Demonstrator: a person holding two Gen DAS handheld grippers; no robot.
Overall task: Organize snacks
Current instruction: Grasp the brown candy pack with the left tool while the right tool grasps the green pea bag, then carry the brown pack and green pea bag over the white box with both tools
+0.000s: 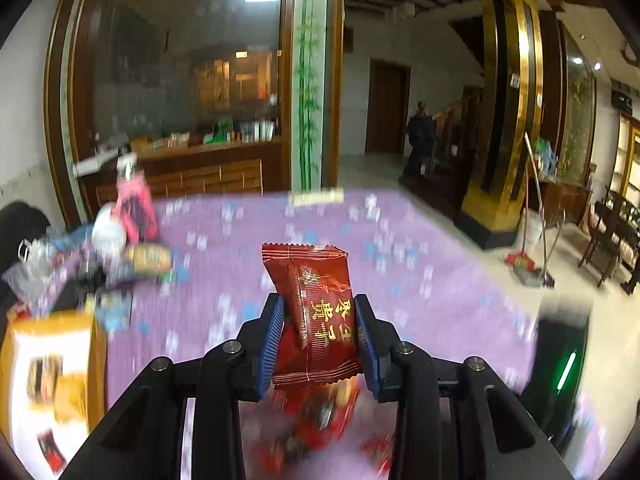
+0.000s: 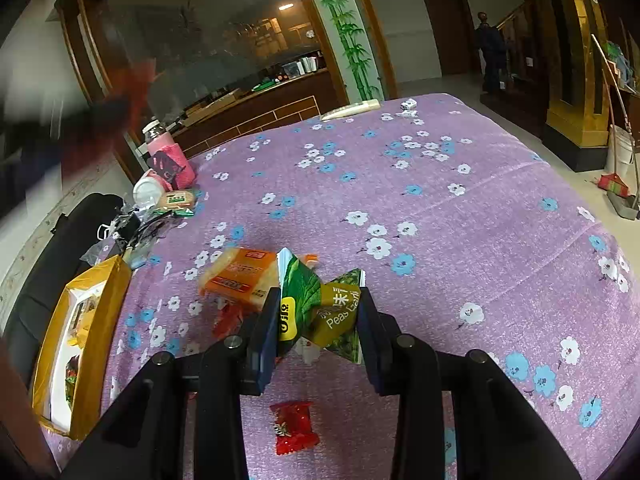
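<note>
- Dark-red snack packet (image 1: pixel 316 316), gold print, stands upright at centre frame, clamped in my left gripper (image 1: pixel 320 344) above the purple flowered bench (image 1: pixel 420 240).
- Green pea-crisp packet (image 2: pixel 320 308) sits crumpled in my right gripper (image 2: pixel 318 332), centre frame.
- Orange packet (image 2: pixel 240 276) lies just left of it; a red candy (image 2: pixel 293 427) lies below.
- Yellow box (image 2: pixel 80 344) rests at lower left, snacks inside.

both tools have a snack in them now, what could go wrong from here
1. The left tool pinches the dark red packet by its lower half, so the slick wrapper may slide out.
2. The green pea packet is crumpled in the right tool and could twist free.
3. The yellow box sits at the table's left edge; a bump might tip it.
</note>
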